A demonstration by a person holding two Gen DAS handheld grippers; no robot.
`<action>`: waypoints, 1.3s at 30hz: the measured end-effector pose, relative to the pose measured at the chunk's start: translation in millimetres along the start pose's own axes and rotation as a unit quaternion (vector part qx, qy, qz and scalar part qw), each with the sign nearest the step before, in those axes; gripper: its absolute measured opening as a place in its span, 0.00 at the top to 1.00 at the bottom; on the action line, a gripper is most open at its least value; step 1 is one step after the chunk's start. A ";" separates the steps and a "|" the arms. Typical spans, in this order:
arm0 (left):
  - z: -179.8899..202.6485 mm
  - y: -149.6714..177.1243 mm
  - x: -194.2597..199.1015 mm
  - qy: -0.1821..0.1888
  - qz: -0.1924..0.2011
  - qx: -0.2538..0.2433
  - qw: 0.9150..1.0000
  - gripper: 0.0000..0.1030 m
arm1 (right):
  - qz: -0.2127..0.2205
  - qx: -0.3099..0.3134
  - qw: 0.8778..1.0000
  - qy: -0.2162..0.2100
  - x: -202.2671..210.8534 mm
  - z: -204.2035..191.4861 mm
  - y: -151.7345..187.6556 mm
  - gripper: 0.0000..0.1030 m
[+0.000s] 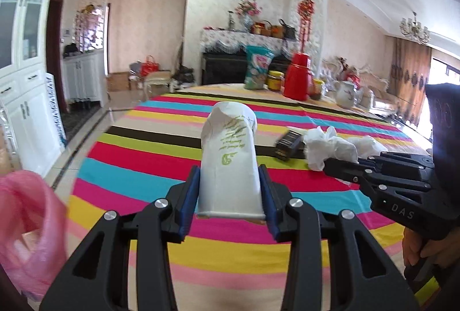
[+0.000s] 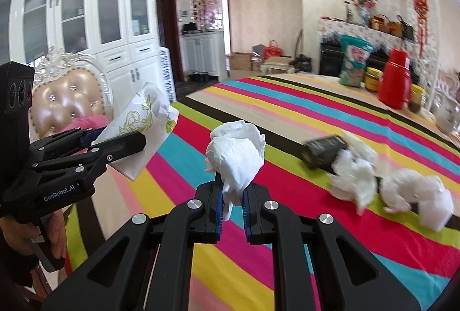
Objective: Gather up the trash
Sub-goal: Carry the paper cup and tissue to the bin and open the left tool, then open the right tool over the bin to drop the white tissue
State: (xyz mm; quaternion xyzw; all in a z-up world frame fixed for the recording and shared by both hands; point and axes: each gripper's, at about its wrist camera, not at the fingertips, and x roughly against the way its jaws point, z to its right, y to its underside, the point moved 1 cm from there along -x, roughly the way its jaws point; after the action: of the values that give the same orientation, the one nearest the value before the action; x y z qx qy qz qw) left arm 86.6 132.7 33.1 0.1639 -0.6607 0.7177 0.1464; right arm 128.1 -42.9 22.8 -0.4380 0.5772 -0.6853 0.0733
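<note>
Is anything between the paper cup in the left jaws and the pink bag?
Nothing visible. The crushed white paper cup is clamped in the left gripper; the pink plastic bag hangs lower left beyond the table edge, open air between.

Count: one crushed paper cup, one tissue wad aloft, two tissue wads on table, one dark box, one red thermos, two yellow-lidded jars.
</note>
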 end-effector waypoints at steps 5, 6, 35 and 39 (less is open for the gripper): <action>-44.7 5.2 24.5 -0.028 0.012 0.015 0.999 0.62 | 0.007 0.023 0.999 -0.040 -17.9 -40.5 -14.1 0.88; -51.8 6.8 28.3 -0.034 0.013 0.018 0.999 0.62 | 0.008 0.028 0.999 -0.046 -21.8 -48.6 -16.3 0.88; -280.5 58.5 120.3 -0.217 0.013 0.138 0.966 0.71 | -0.029 0.108 0.975 -0.193 -126.0 -219.4 -52.8 0.88; -286.8 59.6 125.9 -0.229 0.015 0.142 0.963 0.69 | -0.029 0.108 0.974 -0.198 -126.9 -223.9 -51.6 0.88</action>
State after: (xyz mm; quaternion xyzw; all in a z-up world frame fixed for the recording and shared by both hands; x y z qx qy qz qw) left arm -64.6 412.6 12.5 0.3327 -0.5701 0.7499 -0.0444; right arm 72.5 213.4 12.7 -0.5710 0.4611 -0.6452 0.2125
